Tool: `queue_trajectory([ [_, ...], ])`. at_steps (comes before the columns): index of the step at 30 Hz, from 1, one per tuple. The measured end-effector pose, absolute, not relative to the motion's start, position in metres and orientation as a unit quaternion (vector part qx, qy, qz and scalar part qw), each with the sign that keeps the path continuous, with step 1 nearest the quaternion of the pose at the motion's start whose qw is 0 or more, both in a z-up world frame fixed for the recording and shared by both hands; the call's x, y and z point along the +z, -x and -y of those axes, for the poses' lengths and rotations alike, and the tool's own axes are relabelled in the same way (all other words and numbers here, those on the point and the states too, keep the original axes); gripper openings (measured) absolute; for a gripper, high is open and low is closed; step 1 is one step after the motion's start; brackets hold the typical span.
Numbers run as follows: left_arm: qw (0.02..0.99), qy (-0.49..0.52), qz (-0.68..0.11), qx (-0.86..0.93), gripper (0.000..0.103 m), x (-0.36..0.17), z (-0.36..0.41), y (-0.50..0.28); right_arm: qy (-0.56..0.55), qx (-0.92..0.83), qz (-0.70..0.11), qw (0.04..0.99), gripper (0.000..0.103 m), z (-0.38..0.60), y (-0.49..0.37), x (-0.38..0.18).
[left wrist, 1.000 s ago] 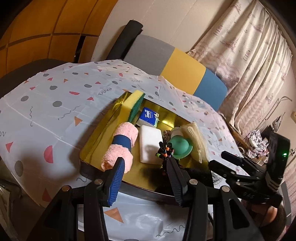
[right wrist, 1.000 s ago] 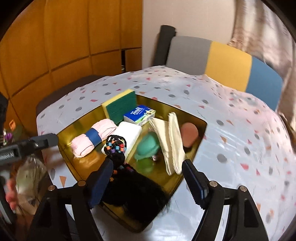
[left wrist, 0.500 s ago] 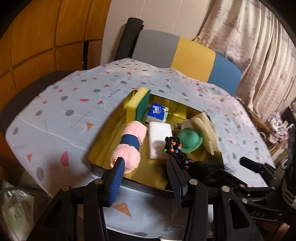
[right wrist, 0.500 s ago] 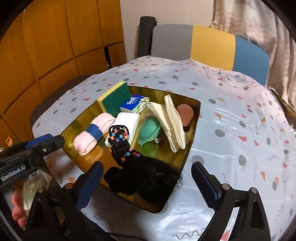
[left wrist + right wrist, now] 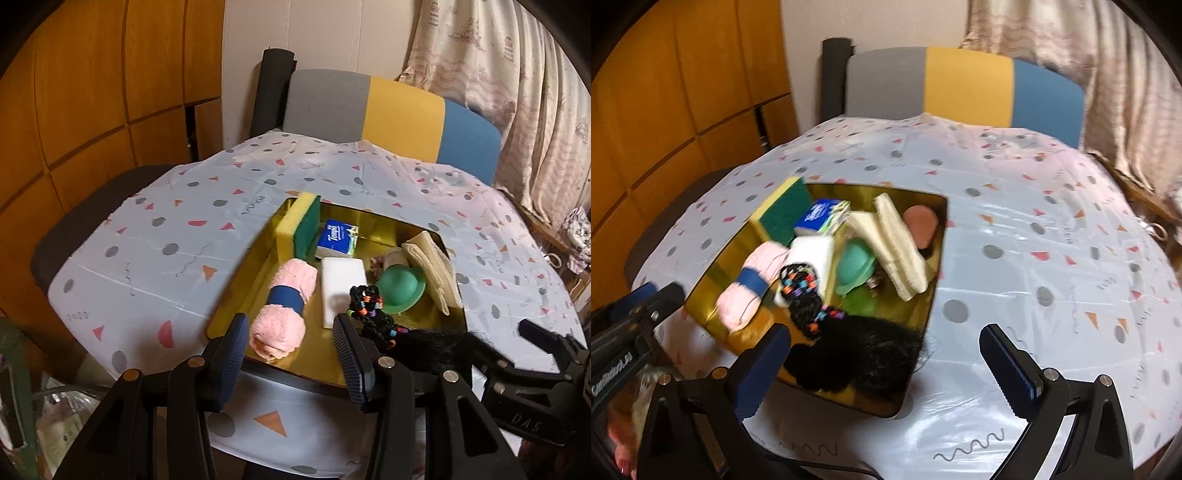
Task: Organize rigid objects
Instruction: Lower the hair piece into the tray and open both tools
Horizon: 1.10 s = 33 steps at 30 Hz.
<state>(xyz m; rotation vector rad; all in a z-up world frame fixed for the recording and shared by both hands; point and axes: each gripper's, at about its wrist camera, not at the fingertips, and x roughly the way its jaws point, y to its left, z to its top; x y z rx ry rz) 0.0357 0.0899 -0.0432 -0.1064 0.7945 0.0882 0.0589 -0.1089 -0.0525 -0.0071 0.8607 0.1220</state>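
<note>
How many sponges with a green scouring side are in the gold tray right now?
1. The yellow-and-green sponge stands on edge in the gold tray's far left corner, beside the blue tissue pack. Another could lie hidden under the black wig.

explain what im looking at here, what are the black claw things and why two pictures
There is no robot. A person holds a two-finger gripper in each hand, each with a camera looking along its fingers; hence two views of one scene. The left gripper is partly open and empty. The right gripper has just been opening wide, nothing between its pads. On the patterned tablecloth sits a gold tray holding a sponge, a tissue pack, a rolled pink towel, a white block, a green hat-shaped thing, folded cream cloths and black hair with beads.
</note>
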Motion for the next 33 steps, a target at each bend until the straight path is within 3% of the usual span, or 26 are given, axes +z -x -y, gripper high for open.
queue_trajectory([
  [10,0.919,0.046,-0.389,0.045,0.048,-0.038,-0.087,-0.033,-0.044,0.013,-0.426,0.904,0.103,0.116,-0.063,-0.045],
  [21,0.915,0.075,-0.397,0.019,0.048,-0.040,-0.089,-0.033,-0.025,0.008,-0.433,0.901,0.103,0.104,-0.061,-0.050],
  [33,0.917,0.013,-0.398,0.036,0.048,-0.041,-0.074,-0.031,-0.025,0.005,-0.432,0.902,0.103,0.107,-0.060,-0.050],
])
